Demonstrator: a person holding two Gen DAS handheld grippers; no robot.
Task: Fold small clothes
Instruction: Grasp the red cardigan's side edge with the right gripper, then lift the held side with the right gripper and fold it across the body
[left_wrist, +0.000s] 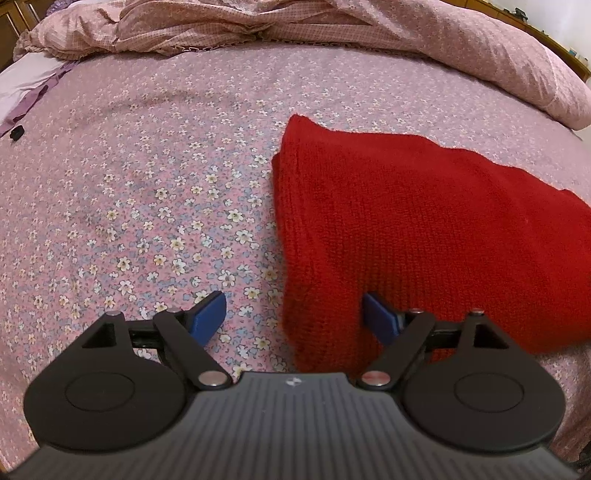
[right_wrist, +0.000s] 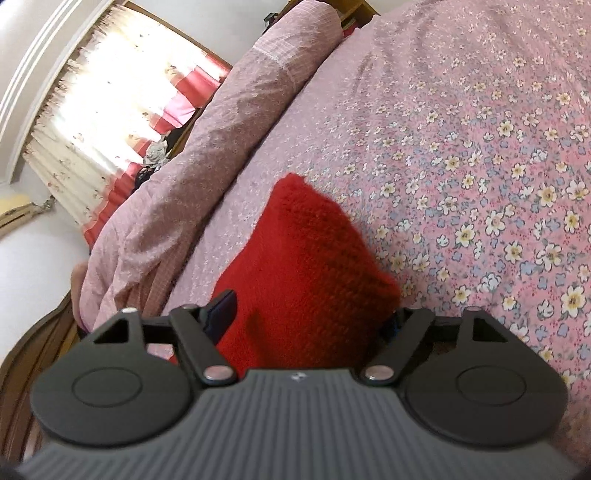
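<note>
A red knitted garment (left_wrist: 424, 229) lies folded on the pink floral bedsheet (left_wrist: 155, 192). My left gripper (left_wrist: 293, 314) is open, its blue fingertips wide apart over the garment's near left edge; the right tip (left_wrist: 380, 317) rests on the knit, the left tip over the sheet. In the right wrist view the garment (right_wrist: 306, 258) is bunched between my right gripper's (right_wrist: 310, 314) wide-apart fingers, filling the gap. The right finger is mostly hidden by the knit. The view is tilted.
A rumpled pink quilt (left_wrist: 258, 29) lies along the far side of the bed and also shows in the right wrist view (right_wrist: 221, 147). A small black object (left_wrist: 16, 133) sits at the sheet's left edge. A curtained window (right_wrist: 110, 103) is beyond the bed.
</note>
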